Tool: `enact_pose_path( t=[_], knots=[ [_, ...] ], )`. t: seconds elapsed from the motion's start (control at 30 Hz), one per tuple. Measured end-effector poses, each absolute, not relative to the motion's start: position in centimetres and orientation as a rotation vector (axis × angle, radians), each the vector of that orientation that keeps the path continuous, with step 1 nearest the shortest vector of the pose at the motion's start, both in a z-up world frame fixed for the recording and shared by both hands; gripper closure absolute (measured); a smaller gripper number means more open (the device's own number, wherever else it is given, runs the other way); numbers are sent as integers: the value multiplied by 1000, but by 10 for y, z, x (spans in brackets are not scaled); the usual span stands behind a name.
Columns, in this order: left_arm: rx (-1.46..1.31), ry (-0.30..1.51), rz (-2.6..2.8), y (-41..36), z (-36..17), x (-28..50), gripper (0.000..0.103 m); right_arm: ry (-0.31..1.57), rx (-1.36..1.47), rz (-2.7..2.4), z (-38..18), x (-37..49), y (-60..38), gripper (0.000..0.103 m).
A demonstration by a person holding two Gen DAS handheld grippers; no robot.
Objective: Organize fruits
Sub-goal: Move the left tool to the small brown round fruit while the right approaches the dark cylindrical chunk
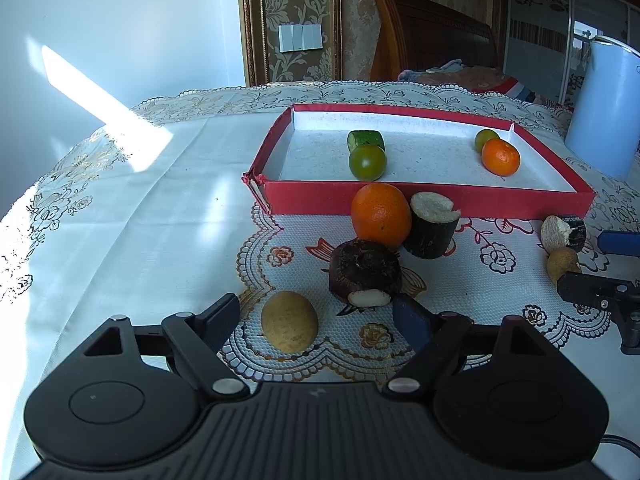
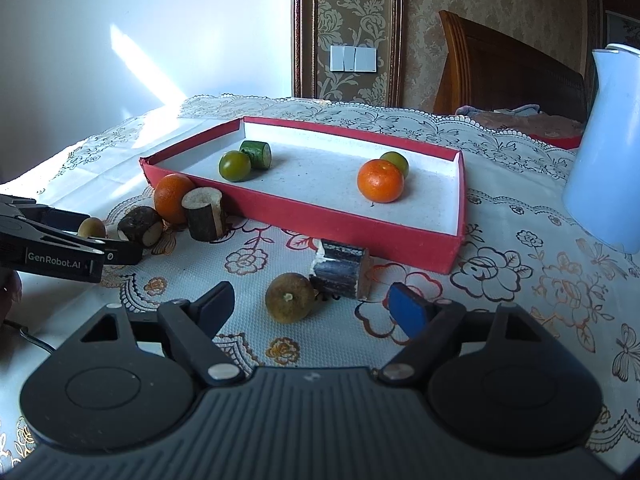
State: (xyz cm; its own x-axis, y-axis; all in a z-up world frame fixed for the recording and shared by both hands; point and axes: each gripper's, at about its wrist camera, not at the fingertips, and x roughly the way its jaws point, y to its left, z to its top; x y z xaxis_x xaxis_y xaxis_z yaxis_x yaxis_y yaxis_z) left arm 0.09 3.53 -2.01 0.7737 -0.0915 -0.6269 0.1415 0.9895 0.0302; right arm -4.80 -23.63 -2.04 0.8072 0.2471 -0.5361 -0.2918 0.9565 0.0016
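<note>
My left gripper (image 1: 316,320) is open just above the lace cloth. A tan round fruit (image 1: 290,326) lies between its fingers, touched by neither. Just beyond sit a dark brown bulb (image 1: 366,272), an orange (image 1: 381,214) and a dark cane piece (image 1: 432,224). The red tray (image 1: 400,202) holds a green tangerine (image 1: 367,162), a green cut piece (image 1: 366,140), an orange (image 1: 500,156) and a small green fruit (image 1: 486,139). My right gripper (image 2: 312,308) is open too, around a brownish round fruit (image 2: 290,298) without pressing it. A cut cane piece (image 2: 340,274) lies just behind that fruit.
A tall pale blue jug (image 2: 608,152) stands right of the tray (image 2: 320,210). The left gripper (image 2: 104,232) shows at the left edge of the right wrist view, near the tan fruit (image 2: 92,228). A bed headboard and patterned wall lie beyond the table.
</note>
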Motion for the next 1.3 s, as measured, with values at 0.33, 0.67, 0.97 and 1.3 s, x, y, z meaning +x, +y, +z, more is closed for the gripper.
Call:
enact_pose_path(
  t=[0.33, 0.67, 0.97, 1.3],
  knots=[
    [77, 675, -127, 35, -20, 1, 18, 563, -92, 288, -21, -49, -235, 20],
    [77, 675, -127, 35, -20, 1, 18, 568, -106, 311, -22, -49, -232, 21],
    [78, 675, -127, 35, -20, 1, 18, 601, -108, 318, -25, -45, -230, 26],
    [78, 675, -127, 35, -20, 1, 17, 639, -121, 328, -28, -39, -222, 31]
  ],
)
